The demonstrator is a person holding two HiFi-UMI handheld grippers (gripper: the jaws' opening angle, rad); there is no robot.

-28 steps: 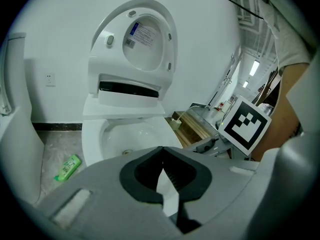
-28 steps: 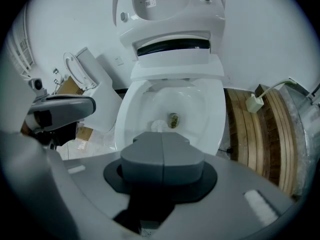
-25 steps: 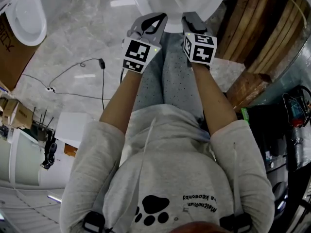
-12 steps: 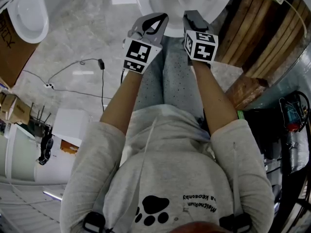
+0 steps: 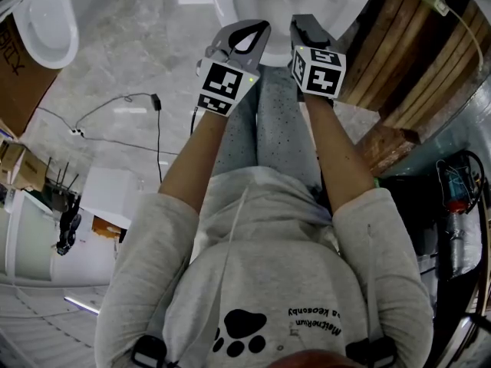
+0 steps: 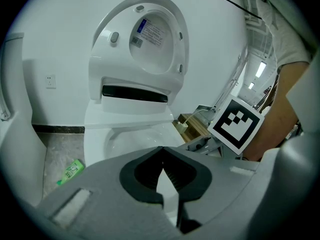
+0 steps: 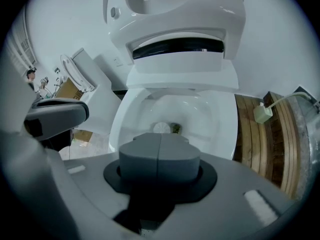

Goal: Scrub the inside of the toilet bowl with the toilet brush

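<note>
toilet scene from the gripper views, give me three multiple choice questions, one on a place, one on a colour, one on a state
1. Where does the green bottle lie?
A in the bowl
B on the floor beside the toilet
C on the wooden planks

2. What colour is the toilet?
A white
B black
C blue

3. How is the toilet lid?
A shut
B taken off
C raised

Answers:
1 B, the left gripper view shows it on the grey floor left of the toilet.
2 A, both gripper views show it white all over.
3 C, it stands upright behind the open bowl.
</note>
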